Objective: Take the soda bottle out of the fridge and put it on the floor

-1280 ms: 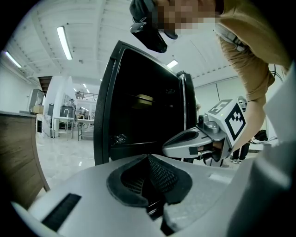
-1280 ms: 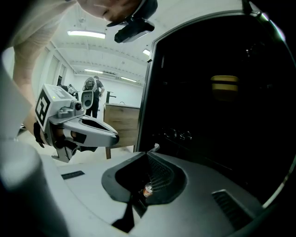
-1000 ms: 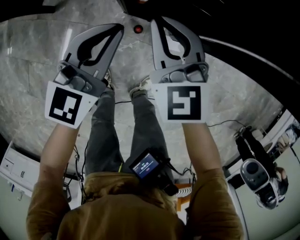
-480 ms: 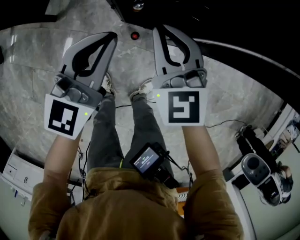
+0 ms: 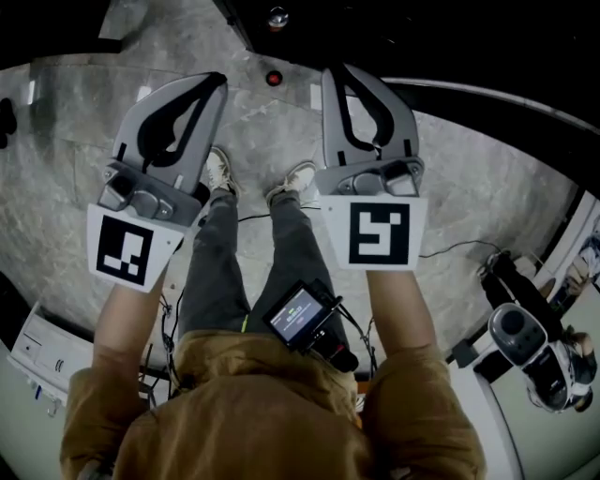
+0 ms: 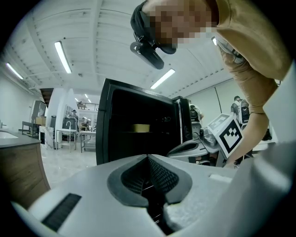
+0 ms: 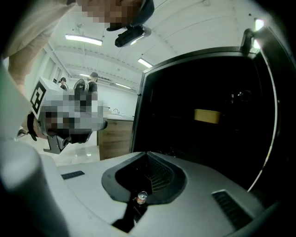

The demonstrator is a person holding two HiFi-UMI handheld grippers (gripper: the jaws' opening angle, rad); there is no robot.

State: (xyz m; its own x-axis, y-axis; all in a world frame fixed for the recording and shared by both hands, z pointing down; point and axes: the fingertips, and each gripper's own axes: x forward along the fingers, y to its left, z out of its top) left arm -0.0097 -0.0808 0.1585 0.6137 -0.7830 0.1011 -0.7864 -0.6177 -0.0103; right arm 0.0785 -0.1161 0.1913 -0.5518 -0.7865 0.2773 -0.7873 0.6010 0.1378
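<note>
Left claw (image 6: 148, 158) is pressed together with nothing in it, its ribbed pads meeting along one seam. Right claw (image 7: 147, 155) is likewise closed and empty. A hollow stays open behind its tips, and through that hollow shows the soda bottle (image 7: 141, 198). It is tiny and far off, upright, with a pale shiny cap and a reddish band below it. It stands low down before the black fridge (image 7: 208, 83). I cannot tell whether it is on the floor or on the fridge's bottom.

A second ago both claws were closed in the same way. In the head view their tips then lay closer together and their bases covered part of the person's shoes (image 5: 217, 171). Now the claws sit a little further apart and both shoes show clear between them on the marbled floor (image 5: 487, 187).

The head view alone shows both claws side by side, pointing away from the person over the floor. It also shows a small shiny round top (image 5: 277, 16) in the dark ahead, which may or may not be the bottle. Only the gripper views show the fridge's open, dark inside with a yellow thing (image 7: 206, 115) on a shelf. The left gripper view also shows the right claw beside the fridge.
</note>
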